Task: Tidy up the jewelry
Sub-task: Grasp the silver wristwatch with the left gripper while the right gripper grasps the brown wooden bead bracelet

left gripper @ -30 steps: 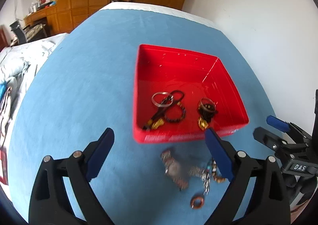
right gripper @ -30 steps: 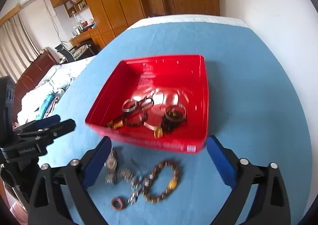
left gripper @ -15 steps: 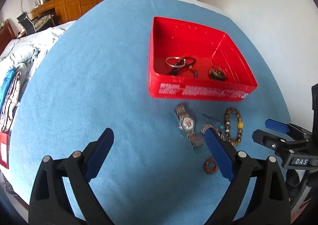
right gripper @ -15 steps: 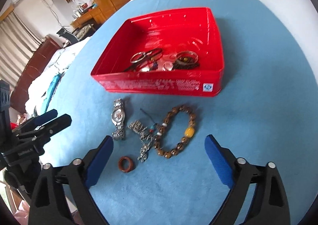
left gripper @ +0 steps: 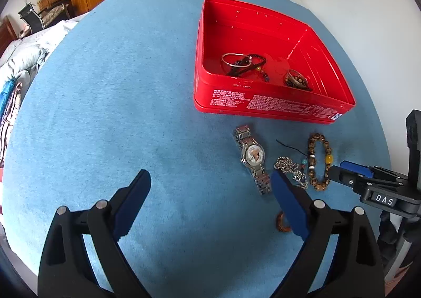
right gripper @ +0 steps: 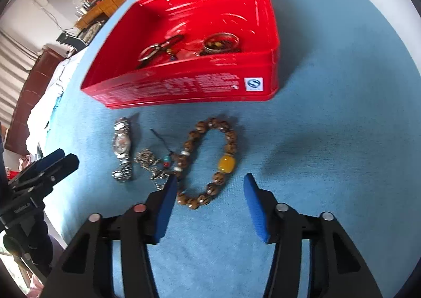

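Observation:
A red tin (left gripper: 268,107) (right gripper: 189,86) on the blue cloth holds several bangles and cords (left gripper: 243,62). In front of it lie a silver watch (left gripper: 252,157) (right gripper: 121,149), a chain necklace (left gripper: 288,166) (right gripper: 150,158), a brown bead bracelet (left gripper: 317,161) (right gripper: 208,161) with a yellow bead, and a brown ring (left gripper: 281,223). My right gripper (right gripper: 209,179) is open, its fingers straddling the near end of the bead bracelet. My left gripper (left gripper: 210,181) is open and empty, left of the watch.
The blue cloth (left gripper: 118,87) covers a round table next to a white wall. A bed (left gripper: 21,61) lies to the left, wooden cabinets at the back. The right gripper shows in the left wrist view (left gripper: 368,182).
Both grippers have pulled back from over the tin and come lower. The right gripper has moved down onto the bead bracelet, and its fingers have narrowed a little.

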